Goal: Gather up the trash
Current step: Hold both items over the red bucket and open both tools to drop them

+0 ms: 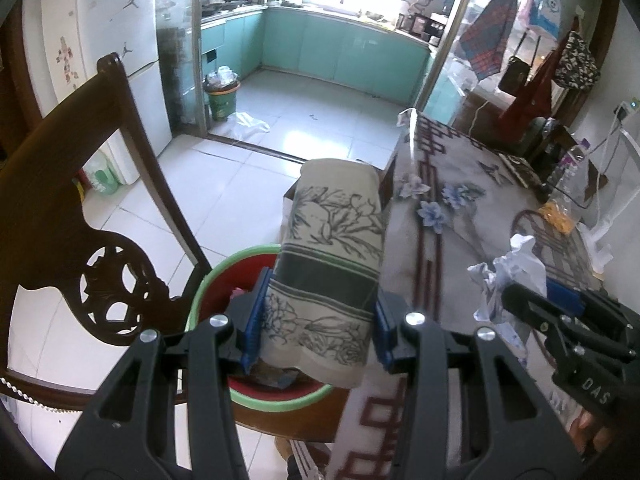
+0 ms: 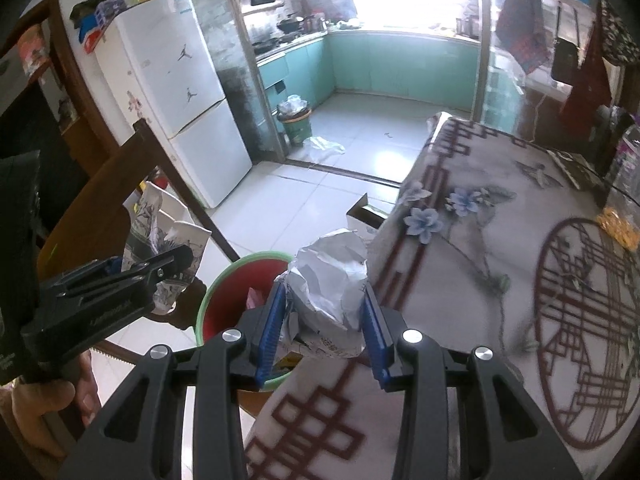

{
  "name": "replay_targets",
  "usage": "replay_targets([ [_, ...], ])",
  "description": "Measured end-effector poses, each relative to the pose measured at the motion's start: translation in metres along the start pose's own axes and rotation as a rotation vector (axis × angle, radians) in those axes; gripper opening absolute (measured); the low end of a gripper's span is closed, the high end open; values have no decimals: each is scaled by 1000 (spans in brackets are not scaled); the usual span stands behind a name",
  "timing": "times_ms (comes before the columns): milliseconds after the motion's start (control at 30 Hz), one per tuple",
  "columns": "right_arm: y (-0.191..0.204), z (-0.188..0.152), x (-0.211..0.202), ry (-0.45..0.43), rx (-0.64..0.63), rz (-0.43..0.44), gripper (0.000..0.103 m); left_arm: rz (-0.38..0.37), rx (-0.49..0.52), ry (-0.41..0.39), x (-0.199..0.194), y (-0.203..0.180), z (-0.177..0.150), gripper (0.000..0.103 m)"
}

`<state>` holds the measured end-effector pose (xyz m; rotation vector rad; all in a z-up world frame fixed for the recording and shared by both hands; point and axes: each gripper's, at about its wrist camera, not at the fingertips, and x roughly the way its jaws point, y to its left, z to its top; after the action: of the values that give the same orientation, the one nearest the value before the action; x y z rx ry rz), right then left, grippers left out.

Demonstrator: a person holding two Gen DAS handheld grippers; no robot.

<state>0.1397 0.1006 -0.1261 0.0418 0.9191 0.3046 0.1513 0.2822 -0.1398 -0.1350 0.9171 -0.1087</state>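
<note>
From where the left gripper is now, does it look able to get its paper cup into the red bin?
Probably yes. The left gripper holds the cup right above the red bin, whose mouth is open, with nothing between them.

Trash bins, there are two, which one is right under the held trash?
The red bin with the green rim beside the table, below both hand-held grippers; the green bin stands far off at the kitchen doorway.
</note>
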Motion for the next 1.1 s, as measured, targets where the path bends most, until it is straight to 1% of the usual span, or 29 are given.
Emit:
replay_targets([
  [133, 9, 3, 18, 19, -19, 35, 37, 25, -14, 10, 7, 14, 1, 42],
  [267, 19, 3, 32, 17, -47, 82, 37, 55, -23, 21, 14, 27, 1, 42],
  [433, 29, 3, 48, 39, -52, 121, 37, 73, -46, 46, 26, 42, 0, 42],
  [567, 37, 3, 57, 44, -77, 125, 39, 81, -52, 67, 37, 50, 0, 42],
  [633, 40, 3, 64, 62, -81, 126, 39, 83, -55, 78, 42, 53, 0, 42],
  [900, 41, 0, 87, 113, -83, 135, 39, 86, -57, 117, 65, 59, 2, 42],
  [1100, 38, 1, 97, 130, -79, 143, 40, 87, -52, 125, 77, 58, 8, 42],
])
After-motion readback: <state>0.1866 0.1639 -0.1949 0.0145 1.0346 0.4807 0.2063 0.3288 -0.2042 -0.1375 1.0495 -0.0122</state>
